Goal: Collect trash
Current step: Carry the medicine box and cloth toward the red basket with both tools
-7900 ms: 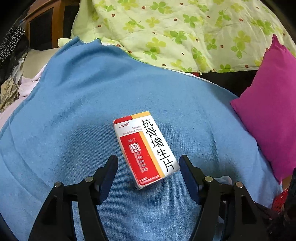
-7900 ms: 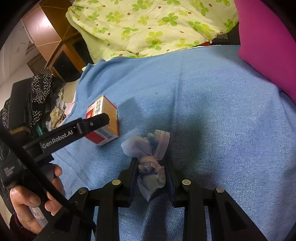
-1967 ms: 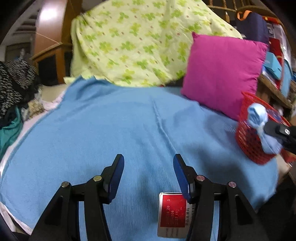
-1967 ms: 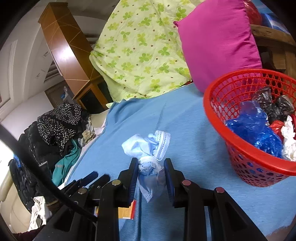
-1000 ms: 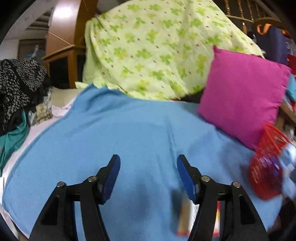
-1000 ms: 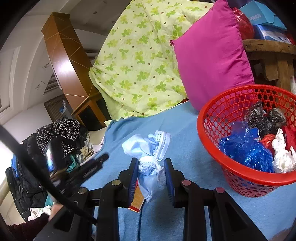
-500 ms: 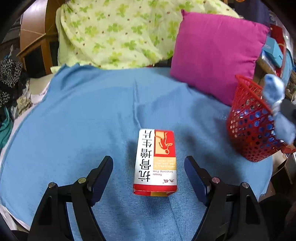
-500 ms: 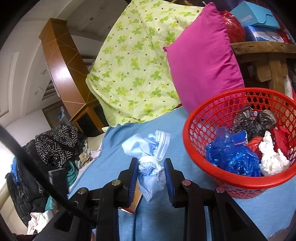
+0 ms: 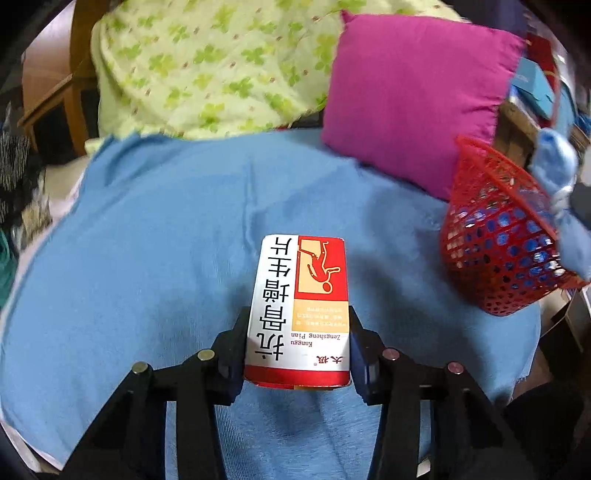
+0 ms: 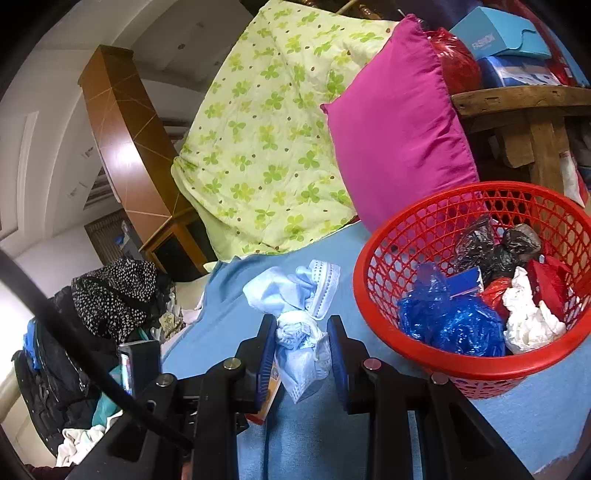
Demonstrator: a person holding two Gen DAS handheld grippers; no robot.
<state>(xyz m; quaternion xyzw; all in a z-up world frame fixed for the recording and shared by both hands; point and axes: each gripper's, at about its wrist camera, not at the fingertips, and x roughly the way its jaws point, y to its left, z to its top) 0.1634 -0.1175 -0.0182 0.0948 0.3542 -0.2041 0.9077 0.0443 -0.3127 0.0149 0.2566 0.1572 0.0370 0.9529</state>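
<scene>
Red-white carton (image 9: 299, 314): reads "Kanggu Zengsheng Pian", on blue blanket (image 9: 147, 258)
Left gripper (image 9: 297, 354): jaws closing around carton
Right gripper (image 10: 301, 354): clamps crumpled mask (image 10: 295, 317) beside red basket (image 10: 476, 365)
Blue box (image 10: 495, 35): "FASHION"

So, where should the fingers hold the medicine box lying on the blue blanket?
Grip the medicine box across its two long narrow sides near its closer end, coming from above and behind. It lies flat, lengthwise between the closing left gripper fingers, which already flank those parallel sides.
</scene>
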